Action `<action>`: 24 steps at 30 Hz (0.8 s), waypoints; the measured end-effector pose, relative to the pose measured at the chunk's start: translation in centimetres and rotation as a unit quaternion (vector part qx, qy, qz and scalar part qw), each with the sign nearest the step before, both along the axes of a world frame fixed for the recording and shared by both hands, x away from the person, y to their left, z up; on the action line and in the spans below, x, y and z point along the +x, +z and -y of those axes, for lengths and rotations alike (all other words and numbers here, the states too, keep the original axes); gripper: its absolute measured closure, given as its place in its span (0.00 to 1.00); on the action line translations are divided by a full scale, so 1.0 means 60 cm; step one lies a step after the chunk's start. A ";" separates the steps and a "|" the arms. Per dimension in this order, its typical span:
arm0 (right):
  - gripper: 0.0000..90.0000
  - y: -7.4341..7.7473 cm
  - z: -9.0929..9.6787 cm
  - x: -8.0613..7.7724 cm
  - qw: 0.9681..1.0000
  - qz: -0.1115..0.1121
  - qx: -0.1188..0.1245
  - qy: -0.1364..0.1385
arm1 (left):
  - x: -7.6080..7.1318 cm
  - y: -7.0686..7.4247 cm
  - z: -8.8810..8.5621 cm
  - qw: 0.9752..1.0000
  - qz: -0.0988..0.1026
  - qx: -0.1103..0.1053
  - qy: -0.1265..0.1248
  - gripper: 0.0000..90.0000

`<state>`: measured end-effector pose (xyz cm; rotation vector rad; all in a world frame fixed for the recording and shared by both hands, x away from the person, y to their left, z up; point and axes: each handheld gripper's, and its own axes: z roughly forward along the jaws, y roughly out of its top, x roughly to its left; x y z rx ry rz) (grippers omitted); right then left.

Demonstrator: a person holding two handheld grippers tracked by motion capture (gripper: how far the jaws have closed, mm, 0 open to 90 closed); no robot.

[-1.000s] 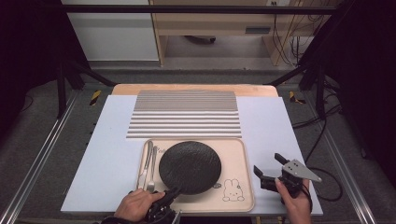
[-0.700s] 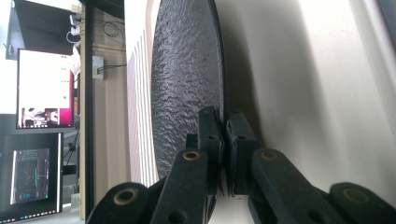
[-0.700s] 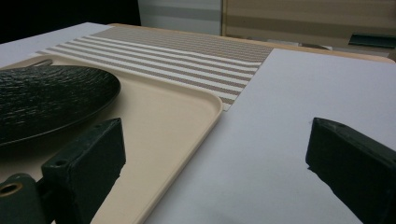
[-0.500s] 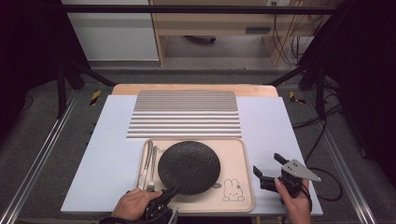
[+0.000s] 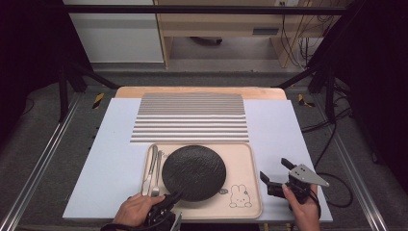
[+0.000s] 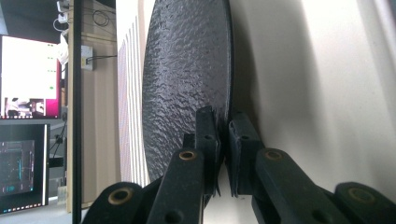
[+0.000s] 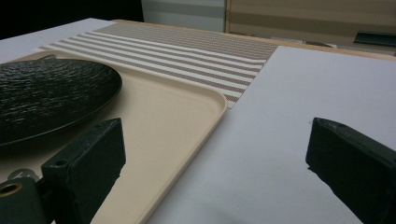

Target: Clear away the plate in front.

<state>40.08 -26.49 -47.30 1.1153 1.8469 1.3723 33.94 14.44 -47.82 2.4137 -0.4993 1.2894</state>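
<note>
Barely any shift since a second ago: left gripper stays clamped on the near rim of the black plate, which lies flat on the beige tray beside the cutlery. Right gripper hovers spread wide, empty, just right of the tray. Plate is round with a pebbled matte face; its thin rim runs straight out from the left jaws, so the left hand is the nearer.

Striped mat beyond tray, cutlery inside

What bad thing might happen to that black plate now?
The left gripper pinches the plate only at its near rim, so it might slip out and drop onto the tray. If the plate swings left, it may knock the cutlery lying right beside it.
</note>
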 end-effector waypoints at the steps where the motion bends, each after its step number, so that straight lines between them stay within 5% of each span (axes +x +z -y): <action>1: 0.05 0.000 0.000 0.000 1.000 0.000 0.000 0.000 | 0.000 -0.001 -0.001 1.000 0.000 0.002 0.003 0.93; 24: 0.05 0.000 -0.001 0.000 1.000 0.000 -0.001 0.001 | 0.002 -0.009 -0.008 1.000 -0.010 0.011 0.012 0.91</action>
